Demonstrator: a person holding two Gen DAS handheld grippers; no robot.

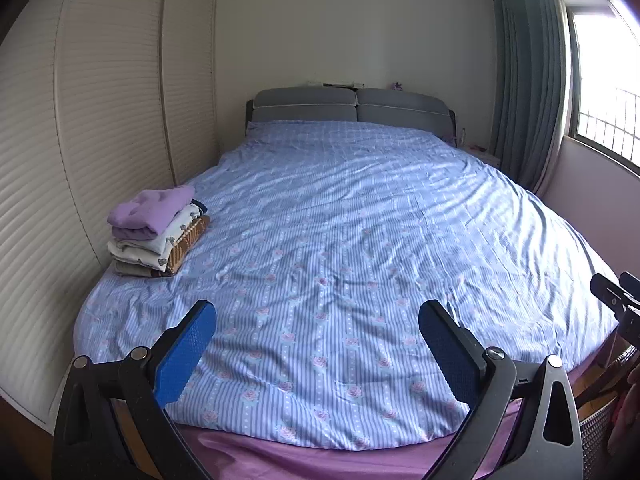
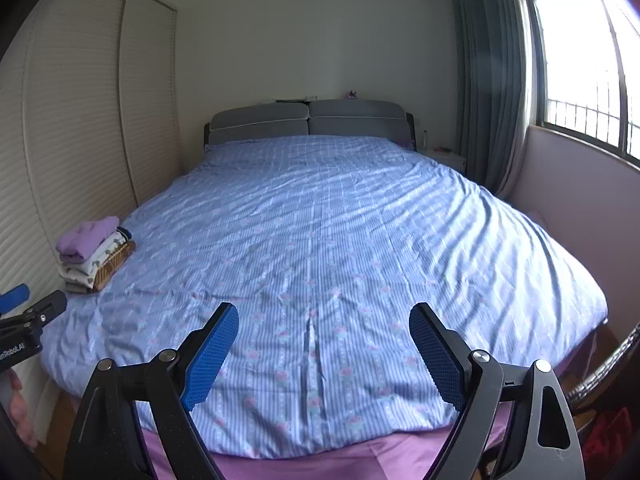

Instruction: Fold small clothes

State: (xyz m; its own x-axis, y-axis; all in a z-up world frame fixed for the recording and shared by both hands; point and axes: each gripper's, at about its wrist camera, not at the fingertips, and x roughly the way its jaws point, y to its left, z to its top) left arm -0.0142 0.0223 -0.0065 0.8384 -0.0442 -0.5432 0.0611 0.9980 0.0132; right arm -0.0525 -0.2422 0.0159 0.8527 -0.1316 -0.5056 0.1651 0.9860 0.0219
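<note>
My jaws spread wide on both left gripper (image 1: 318, 320) and right gripper (image 2: 324, 322), grasping nothing, above striped floral duvet (image 1: 340, 240), folded clothes stack (image 1: 156, 232) at its left edge.

Your left claw (image 1: 318, 354) and right claw (image 2: 324, 354) share black linkage arms, silver screws and blue textured pads (image 2: 210, 360).
</note>
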